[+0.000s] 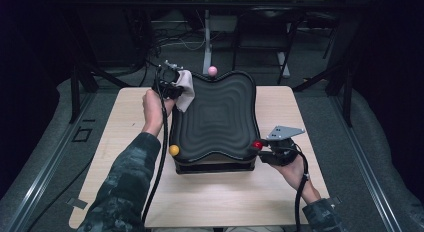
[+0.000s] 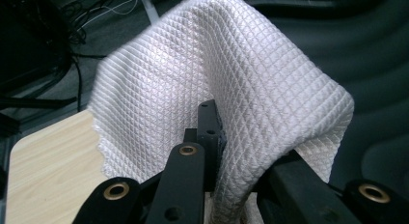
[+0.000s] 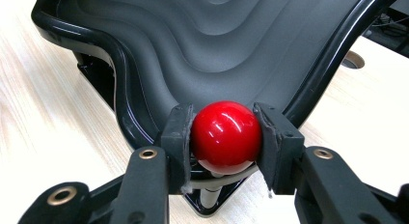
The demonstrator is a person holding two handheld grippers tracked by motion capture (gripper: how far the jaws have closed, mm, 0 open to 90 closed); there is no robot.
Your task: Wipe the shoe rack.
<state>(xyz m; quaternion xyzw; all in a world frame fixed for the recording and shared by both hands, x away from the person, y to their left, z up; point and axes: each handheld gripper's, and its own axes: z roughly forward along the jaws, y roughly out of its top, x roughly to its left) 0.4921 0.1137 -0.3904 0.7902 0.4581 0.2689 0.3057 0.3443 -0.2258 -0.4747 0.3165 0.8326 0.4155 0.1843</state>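
From above, the black rippled plastic tray (image 1: 217, 117) sits on the pale wood desk (image 1: 125, 122); the left claw (image 1: 172, 82) is at its far left corner, the right claw (image 1: 265, 151) at its near right corner.

The left gripper view shows the white waffle-weave cloth (image 2: 217, 84) pinched tight (weave plain here).

The right gripper view shows the glossy red ball knob (image 3: 225, 136) clamped at the tray's corner.

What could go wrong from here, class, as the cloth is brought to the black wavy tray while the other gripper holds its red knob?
1. The white cloth is pinched by one fold in the left gripper; it could slip free during wiping.
2. The right gripper clamps a smooth red ball knob; it may slip, letting the tray shift or tilt.
3. The hanging cloth could catch the pink knob.
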